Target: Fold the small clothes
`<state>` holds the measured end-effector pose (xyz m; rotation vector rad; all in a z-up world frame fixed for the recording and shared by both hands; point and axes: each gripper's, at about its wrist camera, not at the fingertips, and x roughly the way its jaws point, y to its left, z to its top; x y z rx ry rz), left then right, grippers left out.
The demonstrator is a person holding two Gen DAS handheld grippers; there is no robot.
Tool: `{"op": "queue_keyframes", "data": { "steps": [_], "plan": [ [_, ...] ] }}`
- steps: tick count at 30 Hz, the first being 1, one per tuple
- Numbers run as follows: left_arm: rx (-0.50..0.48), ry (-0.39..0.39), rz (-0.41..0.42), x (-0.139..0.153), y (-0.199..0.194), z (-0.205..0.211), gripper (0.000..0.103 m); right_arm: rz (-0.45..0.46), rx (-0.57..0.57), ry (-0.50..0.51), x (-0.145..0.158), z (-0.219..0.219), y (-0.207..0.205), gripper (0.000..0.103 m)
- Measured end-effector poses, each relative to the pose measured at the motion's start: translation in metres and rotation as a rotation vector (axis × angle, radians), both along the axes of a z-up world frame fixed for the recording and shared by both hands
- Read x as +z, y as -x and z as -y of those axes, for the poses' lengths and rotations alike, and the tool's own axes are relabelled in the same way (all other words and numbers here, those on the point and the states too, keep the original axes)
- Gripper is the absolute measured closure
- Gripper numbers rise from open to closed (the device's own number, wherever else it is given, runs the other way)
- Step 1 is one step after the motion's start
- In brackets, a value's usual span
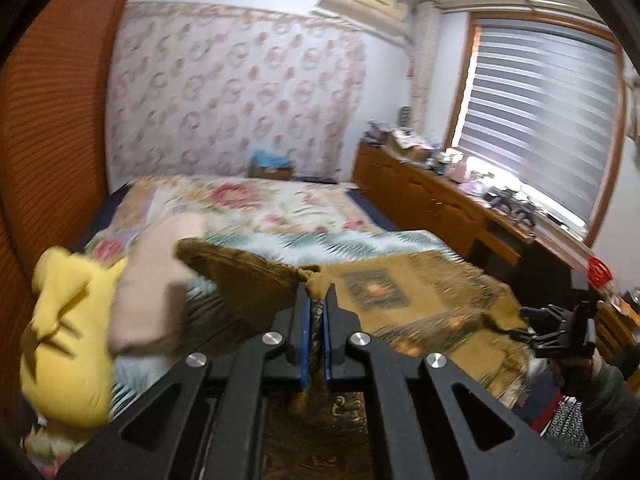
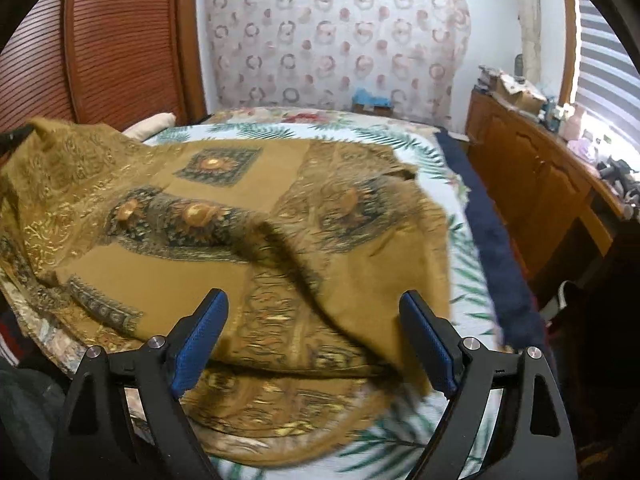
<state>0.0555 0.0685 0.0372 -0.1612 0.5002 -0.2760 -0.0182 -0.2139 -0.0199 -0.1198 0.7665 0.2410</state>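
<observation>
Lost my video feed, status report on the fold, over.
Left gripper shut on a corner of the mustard patterned scarf, lifting it. Right gripper open, over the scarf's near edge. Yellow plush and beige pillow beside the fold area.

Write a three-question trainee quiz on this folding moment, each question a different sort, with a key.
1. True or false: the left gripper is shut on the brown patterned cloth.
2. The right gripper is: A) open above the cloth, B) shut on the cloth, C) holding a pillow.
3. Fill in: the yellow plush toy lies next to a ___ pillow.

Key: 1 true; 2 A; 3 beige.
</observation>
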Motion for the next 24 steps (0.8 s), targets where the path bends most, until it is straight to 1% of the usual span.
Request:
{"op": "queue_keyframes", "data": {
  "steps": [3, 7, 15, 18, 19, 20, 21, 22, 24],
  "plan": [
    [-0.065, 0.003, 0.02, 0.014, -0.018, 0.027, 0.102, 0.01, -0.03, -0.005, 0.006, 0.013, 0.0, 0.014],
    [-0.161, -0.016, 0.036, 0.03, -0.04, 0.07, 0.102, 0.02, -0.057, -0.025, 0.012, 0.028, 0.001, 0.014],
    [-0.317, -0.061, 0.057, 0.061, -0.061, 0.154, 0.102, 0.063, -0.102, -0.05, 0.026, 0.051, 0.008, 0.014],
    [-0.325, -0.089, 0.052, 0.067, -0.064, 0.181, 0.101, 0.073, -0.114, -0.066, 0.031, 0.058, 0.01, 0.014],
    [-0.33, -0.099, 0.045, 0.066, -0.065, 0.187, 0.097, 0.076, -0.116, -0.071, 0.032, 0.059, 0.01, 0.014],
    [-0.354, -0.103, 0.028, 0.064, -0.066, 0.191, 0.093, 0.077, -0.117, -0.075, 0.032, 0.06, 0.011, 0.014],
    [-0.368, -0.101, 0.014, 0.062, -0.066, 0.192, 0.087, 0.079, -0.117, -0.08, 0.033, 0.061, 0.011, 0.014],
    [-0.365, -0.107, 0.006, 0.06, -0.065, 0.192, 0.082, 0.08, -0.116, -0.082, 0.034, 0.06, 0.011, 0.014],
    [-0.355, -0.129, 0.008, 0.057, -0.062, 0.188, 0.08, 0.085, -0.11, -0.082, 0.035, 0.058, 0.01, 0.014]
  ]
}}
